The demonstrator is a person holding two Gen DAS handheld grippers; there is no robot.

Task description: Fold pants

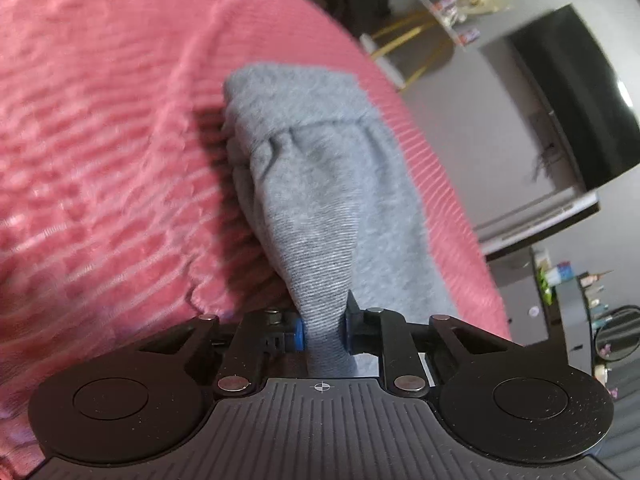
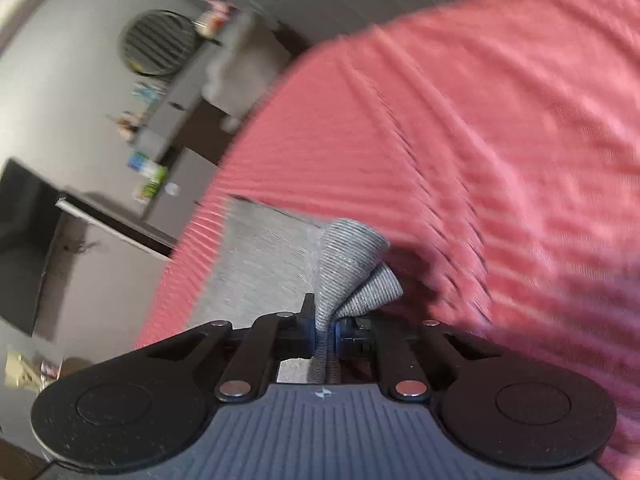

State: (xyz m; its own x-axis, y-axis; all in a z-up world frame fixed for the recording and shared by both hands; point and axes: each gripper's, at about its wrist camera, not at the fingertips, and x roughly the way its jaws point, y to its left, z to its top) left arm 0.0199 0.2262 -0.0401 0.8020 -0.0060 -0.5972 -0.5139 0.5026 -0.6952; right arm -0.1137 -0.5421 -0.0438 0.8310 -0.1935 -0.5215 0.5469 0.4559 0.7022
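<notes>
Grey sweatpants point(image 1: 316, 184) lie on a pink ribbed bedspread point(image 1: 112, 140). In the left wrist view my left gripper point(image 1: 323, 330) is shut on a bunched part of the grey fabric, and the ribbed cuff end stretches away from it toward the top. In the right wrist view my right gripper point(image 2: 325, 334) is shut on a ribbed cuff or band of the pants point(image 2: 348, 260), lifted a little above the bedspread point(image 2: 480, 140). More grey fabric lies flat to the left of it.
The bed edge runs diagonally in both views. Beyond it are a dark television point(image 1: 572, 92), a white shelf with gold legs point(image 1: 420, 32), a grey cabinet with small bottles point(image 2: 160, 160) and a round fan point(image 2: 158, 42).
</notes>
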